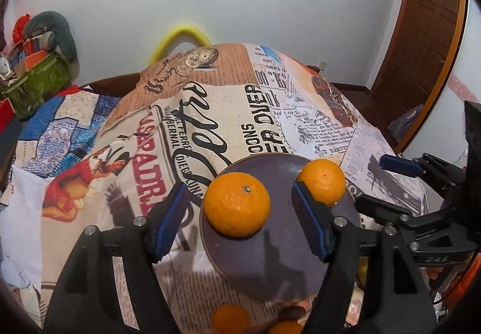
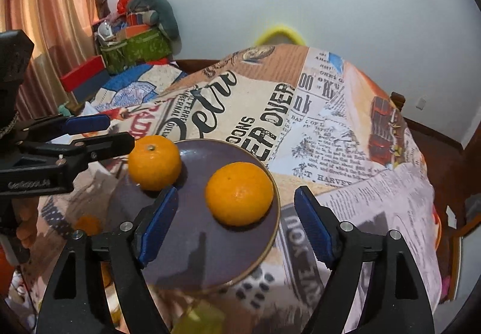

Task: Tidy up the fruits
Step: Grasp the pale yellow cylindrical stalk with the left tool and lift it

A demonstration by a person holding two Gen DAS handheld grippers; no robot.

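We have two round orange mandarins (image 1: 237, 204) (image 2: 239, 194) on the dark purple plate (image 1: 270, 267); both grippers (image 1: 240, 221) (image 2: 236, 222) gape wide, empty. More orange fruit (image 1: 231, 319) waits on the newsprint-patterned table (image 1: 210, 111).

The left gripper (image 1: 240, 213) points forward and tilts downward, its two black arms spreading apart from the bottom of the left wrist view. Its blue pads (image 1: 170, 222) stand well apart and press on nothing, so the jaws are parted and empty. The right gripper (image 2: 236, 222) is tilted downward much the same, its blue pads (image 2: 314, 227) also set wide with nothing clamped between them. The two tools sit side by side, close together: each shows at the edge of the other's view, the left one's fingers at the left of the right wrist view.
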